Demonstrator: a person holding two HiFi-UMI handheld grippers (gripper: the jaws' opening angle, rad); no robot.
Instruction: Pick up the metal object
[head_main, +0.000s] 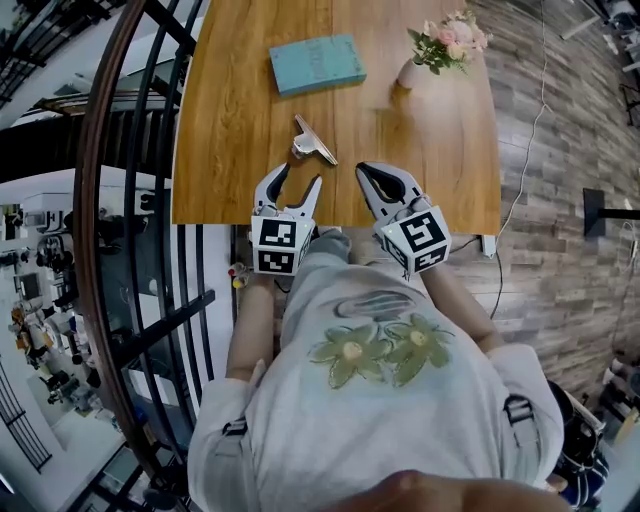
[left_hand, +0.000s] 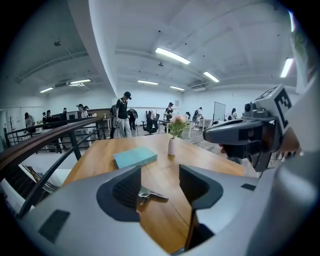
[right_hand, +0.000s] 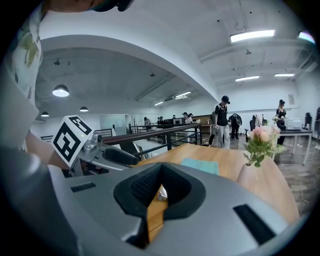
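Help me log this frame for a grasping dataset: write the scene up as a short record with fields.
surface: wooden table
target: metal clip, lying flat on the table, untouched
left tongs: open, pointed at the clip, just short of it
right tongs: shut, empty, to the right of the clip
other items: teal book and vase of pink flowers, both farther back on the table
task status: clip not yet picked up
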